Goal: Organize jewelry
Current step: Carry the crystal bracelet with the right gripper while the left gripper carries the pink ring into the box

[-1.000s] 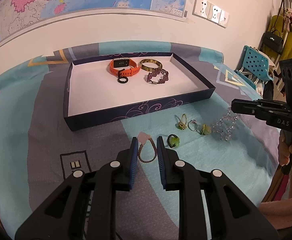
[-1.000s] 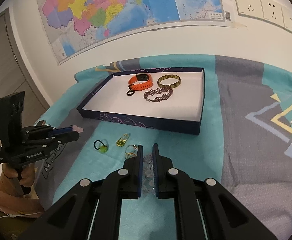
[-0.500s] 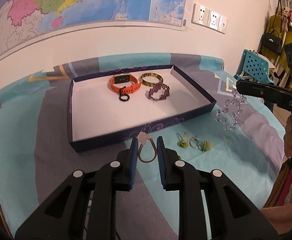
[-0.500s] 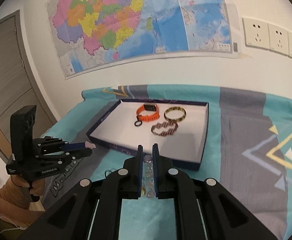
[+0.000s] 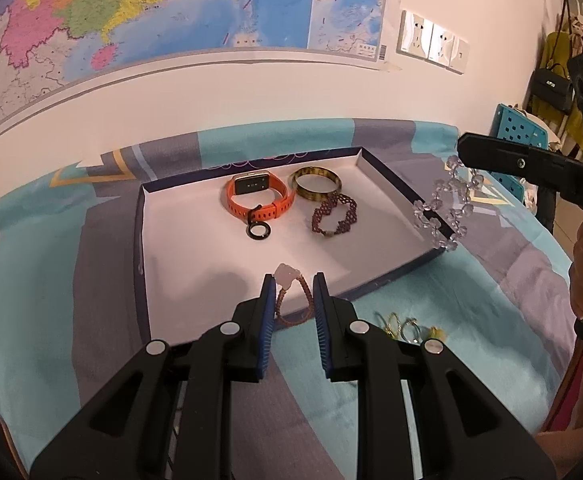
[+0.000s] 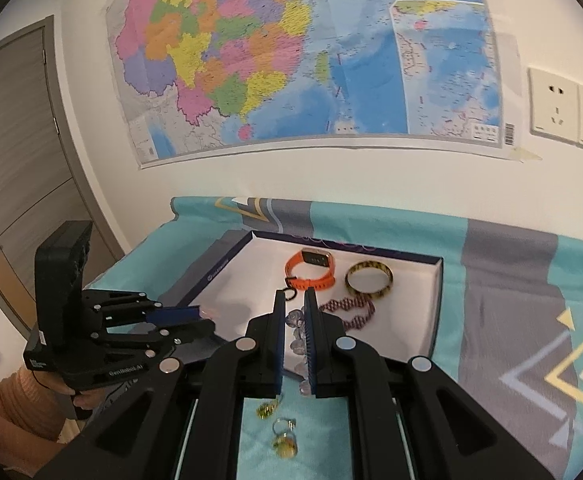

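My left gripper (image 5: pixel 292 285) is shut on a brown beaded bracelet (image 5: pixel 291 304) with a pink charm, held above the near edge of the dark blue tray (image 5: pixel 141 240). My right gripper (image 6: pixel 293 300) is shut on a clear crystal bracelet (image 6: pixel 297 330), which hangs over the tray's right wall in the left wrist view (image 5: pixel 445 208). In the tray lie an orange watch (image 5: pixel 257 196), a gold bangle (image 5: pixel 316 182), a purple woven bracelet (image 5: pixel 335 216) and a black ring (image 5: pixel 258 231).
Several small rings (image 5: pixel 403 326) lie on the teal and grey cloth (image 5: pixel 71 300) in front of the tray; they also show in the right wrist view (image 6: pixel 281 438). A map (image 6: pixel 291 52) hangs on the wall behind. A blue crate (image 5: pixel 519 136) stands at the right.
Both grippers lifted their bracelets off the cloth and moved forward to the tray. The crystal bracelet now hangs over the tray's right side and the beaded bracelet over its near edge.
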`<state>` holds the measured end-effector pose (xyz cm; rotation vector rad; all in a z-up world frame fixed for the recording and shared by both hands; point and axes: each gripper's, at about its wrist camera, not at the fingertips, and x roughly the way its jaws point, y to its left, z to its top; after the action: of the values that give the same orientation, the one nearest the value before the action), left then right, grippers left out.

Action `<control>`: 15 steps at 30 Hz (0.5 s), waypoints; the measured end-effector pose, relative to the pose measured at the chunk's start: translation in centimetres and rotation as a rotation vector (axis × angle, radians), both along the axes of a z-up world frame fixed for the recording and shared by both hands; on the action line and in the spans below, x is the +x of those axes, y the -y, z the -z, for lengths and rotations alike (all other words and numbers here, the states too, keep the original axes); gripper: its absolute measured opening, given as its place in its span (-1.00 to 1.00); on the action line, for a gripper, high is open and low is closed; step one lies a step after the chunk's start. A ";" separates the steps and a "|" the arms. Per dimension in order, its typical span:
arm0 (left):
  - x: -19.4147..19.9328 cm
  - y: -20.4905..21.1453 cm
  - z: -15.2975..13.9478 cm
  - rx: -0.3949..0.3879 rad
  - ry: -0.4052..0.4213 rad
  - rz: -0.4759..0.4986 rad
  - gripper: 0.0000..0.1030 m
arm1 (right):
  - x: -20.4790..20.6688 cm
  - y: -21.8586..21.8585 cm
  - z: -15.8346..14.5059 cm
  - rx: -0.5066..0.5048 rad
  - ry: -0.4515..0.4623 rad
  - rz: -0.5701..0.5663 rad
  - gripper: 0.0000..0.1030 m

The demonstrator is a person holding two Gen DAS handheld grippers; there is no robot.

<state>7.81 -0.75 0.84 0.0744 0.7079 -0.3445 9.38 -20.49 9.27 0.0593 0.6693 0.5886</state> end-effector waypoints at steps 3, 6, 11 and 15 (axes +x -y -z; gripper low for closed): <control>0.9 0.2 0.1 0.004 -0.005 -0.001 -0.62 | 0.9 -0.8 0.1 -0.001 -0.003 -0.011 -0.85; 1.6 0.5 0.2 0.013 -0.004 -0.005 -0.62 | 1.7 -1.5 0.5 -0.003 -0.012 -0.016 -0.85; 3.0 0.8 0.6 0.019 -0.020 -0.010 -0.62 | 3.3 -2.4 1.8 0.005 -0.052 -0.022 -0.85; 4.0 1.1 1.2 0.027 -0.034 -0.015 -0.62 | 4.4 -3.1 2.8 0.000 -0.077 -0.027 -0.85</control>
<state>11.78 -1.88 -0.36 0.0894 0.7465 -0.3225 13.76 -17.41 6.42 0.0733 0.7456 0.6141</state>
